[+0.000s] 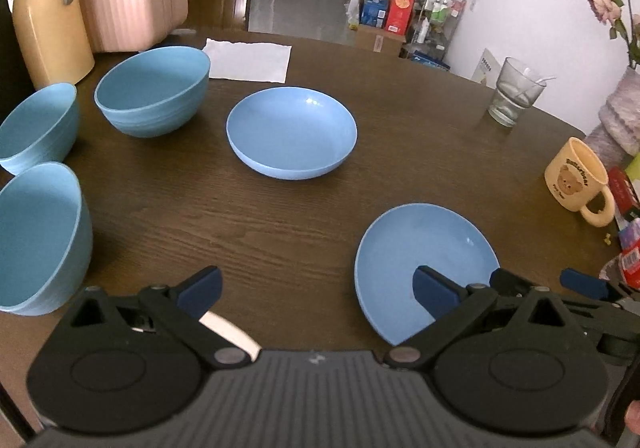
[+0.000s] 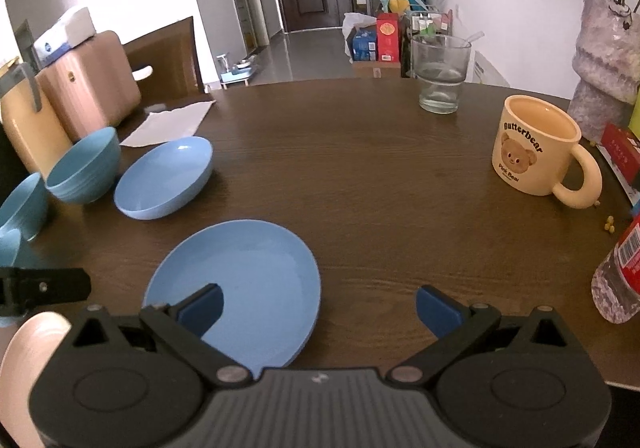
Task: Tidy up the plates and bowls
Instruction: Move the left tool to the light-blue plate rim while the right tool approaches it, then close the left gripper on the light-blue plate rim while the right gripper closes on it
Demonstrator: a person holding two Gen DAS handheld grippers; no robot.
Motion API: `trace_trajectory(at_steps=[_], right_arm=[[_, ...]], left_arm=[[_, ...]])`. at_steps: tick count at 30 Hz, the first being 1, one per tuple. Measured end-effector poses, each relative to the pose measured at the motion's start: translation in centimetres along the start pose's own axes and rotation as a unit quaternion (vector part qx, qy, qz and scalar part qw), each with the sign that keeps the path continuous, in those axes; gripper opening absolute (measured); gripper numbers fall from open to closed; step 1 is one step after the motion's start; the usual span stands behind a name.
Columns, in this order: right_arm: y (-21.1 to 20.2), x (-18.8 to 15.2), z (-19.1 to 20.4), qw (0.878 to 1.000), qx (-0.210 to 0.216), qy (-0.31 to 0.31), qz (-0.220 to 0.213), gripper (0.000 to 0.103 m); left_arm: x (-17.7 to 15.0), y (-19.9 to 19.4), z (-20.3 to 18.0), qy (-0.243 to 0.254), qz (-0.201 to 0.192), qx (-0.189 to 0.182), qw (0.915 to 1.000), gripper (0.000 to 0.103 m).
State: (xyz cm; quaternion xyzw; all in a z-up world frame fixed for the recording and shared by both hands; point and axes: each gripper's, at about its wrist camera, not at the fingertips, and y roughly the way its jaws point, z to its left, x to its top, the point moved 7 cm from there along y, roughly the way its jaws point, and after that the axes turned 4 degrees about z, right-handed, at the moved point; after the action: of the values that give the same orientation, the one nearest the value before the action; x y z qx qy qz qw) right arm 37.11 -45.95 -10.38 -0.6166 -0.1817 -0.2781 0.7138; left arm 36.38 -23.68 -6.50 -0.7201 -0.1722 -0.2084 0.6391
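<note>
From the left wrist view, the left gripper [image 1: 316, 288] hangs low over the near edge of the desk [image 1: 280, 228] with its jaws spread wide and nothing between them. Every blue piece lies apart from the others: three deep bowls at the left, namely the near bowl [image 1: 38, 240], the middle bowl [image 1: 38, 126] and the far bowl [image 1: 154, 90], then a shallow dish [image 1: 292, 132] toward the centre and a flat plate [image 1: 424, 248] at the near right, partly behind the gripper's right finger. None is nested or stacked, so by these pictures the sorting looks hardly begun, if at all. From the right wrist view, the right gripper [image 2: 318, 306] is likewise wide and empty, its left finger hovering over the flat plate [image 2: 248, 272], which sits flat on the desk [image 2: 380, 188]; whether the finger touches it cannot be told. The shallow dish [image 2: 168, 176] lies beyond, with bowls clustered at the far left. The bear mug [image 2: 532, 144] and glass [image 2: 440, 76] stand well apart to the right. What remains, most likely, is gathering the plates together and nesting the bowls.
</note>
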Motion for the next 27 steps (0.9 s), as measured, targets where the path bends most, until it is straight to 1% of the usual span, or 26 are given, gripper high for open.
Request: trace_trajectory(at_steps=[4, 7, 10, 13, 15, 17, 19, 20, 22, 25, 26, 27], right_arm=[[1.1, 0.5, -0.8, 1.000, -0.001, 0.010, 0.004, 0.101], [1.8, 0.4, -1.0, 1.000, 0.000, 0.011, 0.010, 0.096], [2.5, 0.2, -0.8, 1.000, 0.007, 0.006, 0.014, 0.094], [3.2, 0.1, -0.7, 1.000, 0.012, 0.003, 0.019, 0.088], [3.5, 0.0, -0.9, 1.000, 0.004, 0.005, 0.018, 0.081], [3.9, 0.0, -0.9, 1.000, 0.001, 0.004, 0.019, 0.077], [4.1, -0.1, -0.8, 1.000, 0.007, 0.005, 0.021, 0.075], [4.2, -0.1, -0.8, 1.000, 0.009, 0.004, 0.022, 0.072], [4.2, -0.1, -0.6, 1.000, 0.013, 0.003, 0.023, 0.070], [4.3, -0.1, -0.5, 1.000, 0.018, 0.003, 0.024, 0.066], [4.4, -0.1, -0.5, 0.999, 0.020, 0.004, 0.025, 0.059], [4.4, -0.1, -0.5, 0.999, 0.022, 0.006, 0.027, 0.053]], left_arm=[[0.5, 1.4, -0.5, -0.010, 0.011, 0.001, 0.9999, 0.103], [0.6, 2.7, -0.7, -0.018, 0.027, 0.001, 0.9995, 0.103], [0.6, 3.7, -1.2, -0.016, 0.031, 0.004, 0.9994, 0.103], [0.6, 4.5, -1.8, -0.013, 0.035, 0.003, 0.9993, 0.101], [0.4, 5.2, -2.0, -0.016, 0.044, -0.002, 0.9989, 0.094], [0.4, 5.7, -2.1, -0.018, 0.052, -0.004, 0.9985, 0.082], [0.4, 6.1, -2.2, -0.017, 0.058, -0.006, 0.9982, 0.075], [0.4, 6.2, -2.3, -0.017, 0.059, -0.007, 0.9981, 0.075], [0.3, 6.4, -2.5, -0.015, 0.060, -0.005, 0.9980, 0.074], [0.2, 6.8, -2.6, -0.013, 0.066, -0.005, 0.9978, 0.064], [0.2, 6.9, -2.7, -0.013, 0.068, -0.006, 0.9976, 0.059], [0.1, 7.0, -2.7, -0.013, 0.071, -0.007, 0.9974, 0.057]])
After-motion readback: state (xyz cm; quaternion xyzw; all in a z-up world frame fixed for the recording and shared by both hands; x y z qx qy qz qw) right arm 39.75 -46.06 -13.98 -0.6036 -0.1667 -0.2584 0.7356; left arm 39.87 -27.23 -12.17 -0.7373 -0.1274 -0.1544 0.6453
